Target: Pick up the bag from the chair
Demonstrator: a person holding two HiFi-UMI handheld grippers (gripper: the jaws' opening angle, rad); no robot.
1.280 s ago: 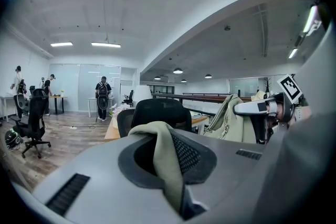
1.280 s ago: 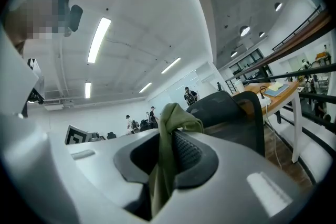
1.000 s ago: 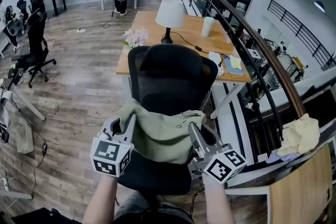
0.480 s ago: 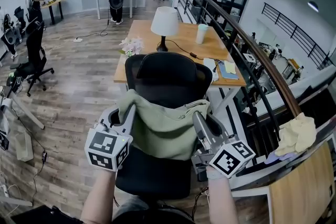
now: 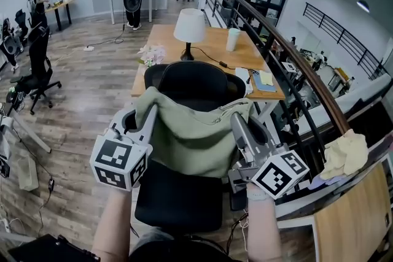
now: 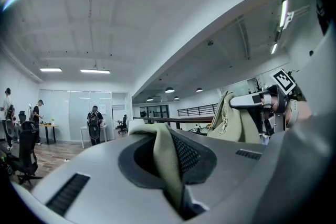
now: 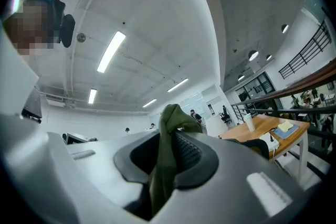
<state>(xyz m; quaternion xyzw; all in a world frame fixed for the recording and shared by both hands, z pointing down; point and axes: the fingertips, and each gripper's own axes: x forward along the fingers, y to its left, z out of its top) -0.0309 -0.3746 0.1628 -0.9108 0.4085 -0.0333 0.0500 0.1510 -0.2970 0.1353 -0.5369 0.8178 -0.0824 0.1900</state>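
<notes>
The pale green soft fabric bag (image 5: 195, 138) hangs at the centre of the head view, in front of the black mesh office chair (image 5: 178, 202), with its long axis running left to right. The left gripper (image 5: 147, 113) is clenched on its upper left corner and the right gripper (image 5: 236, 118) on its upper right. Both are equally near, so any further lift likely needs them level; I cannot tell whether the bag's bottom clears the seat.
</notes>
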